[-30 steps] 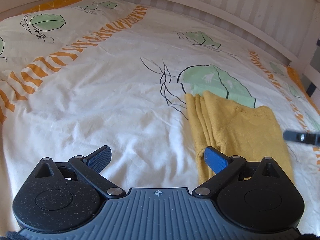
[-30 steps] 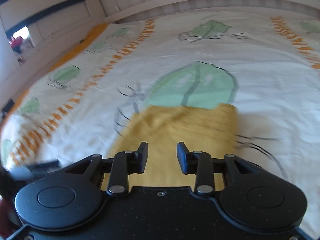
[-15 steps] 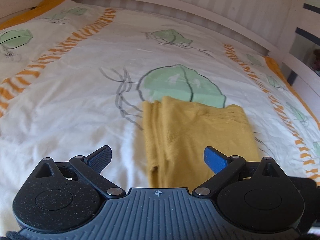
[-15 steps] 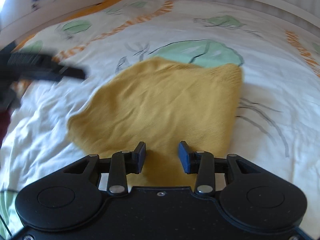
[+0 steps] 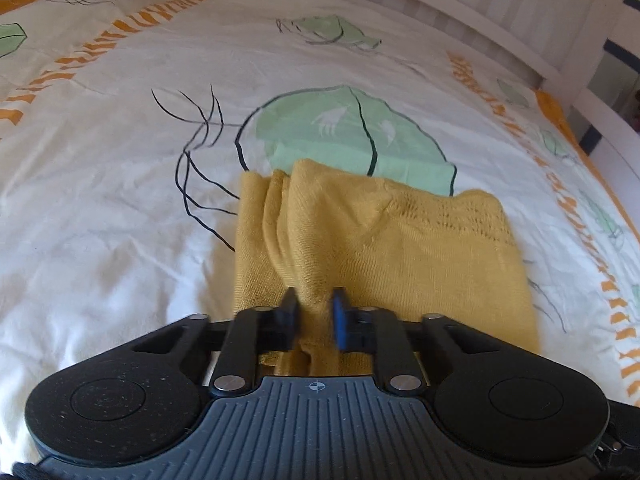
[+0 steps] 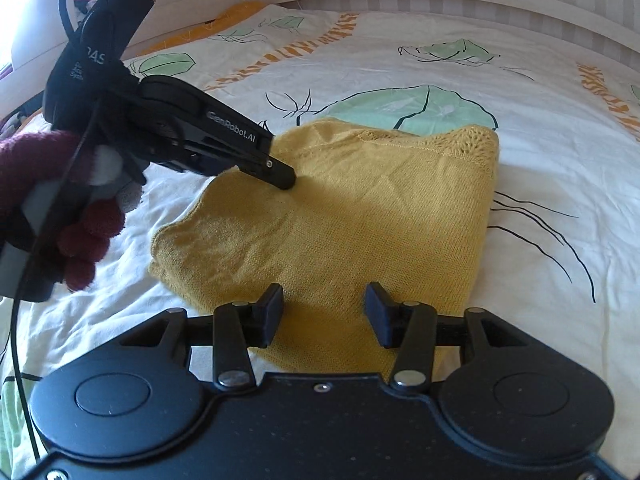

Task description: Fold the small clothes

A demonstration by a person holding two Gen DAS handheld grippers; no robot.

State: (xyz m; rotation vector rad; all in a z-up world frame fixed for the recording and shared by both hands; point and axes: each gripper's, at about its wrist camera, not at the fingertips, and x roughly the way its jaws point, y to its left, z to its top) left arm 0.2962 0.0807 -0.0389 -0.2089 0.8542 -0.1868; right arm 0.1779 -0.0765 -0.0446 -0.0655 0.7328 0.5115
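A mustard-yellow knitted garment (image 5: 380, 240) lies partly folded on the bed cover, with loose pleats along its left edge. My left gripper (image 5: 314, 312) is at its near edge. Its jaws are closing, with a ridge of the yellow knit bunched between the pads. In the right wrist view the same garment (image 6: 360, 208) spreads out flat, and the left gripper (image 6: 280, 176) comes in from the left with its tip on the cloth. My right gripper (image 6: 324, 312) hovers over the garment's near edge, open, with nothing pinched between its fingers.
The bed cover (image 5: 100, 200) is white with green leaf prints and orange stripes, slightly wrinkled. A white slatted bed rail (image 5: 480, 12) runs along the far side. A hand in a maroon glove (image 6: 24, 160) holds the left gripper at the left.
The left gripper moved right, onto the garment's near edge, and its wide-open jaws closed on the cloth. The right gripper sank toward the garment and its jaws widened.
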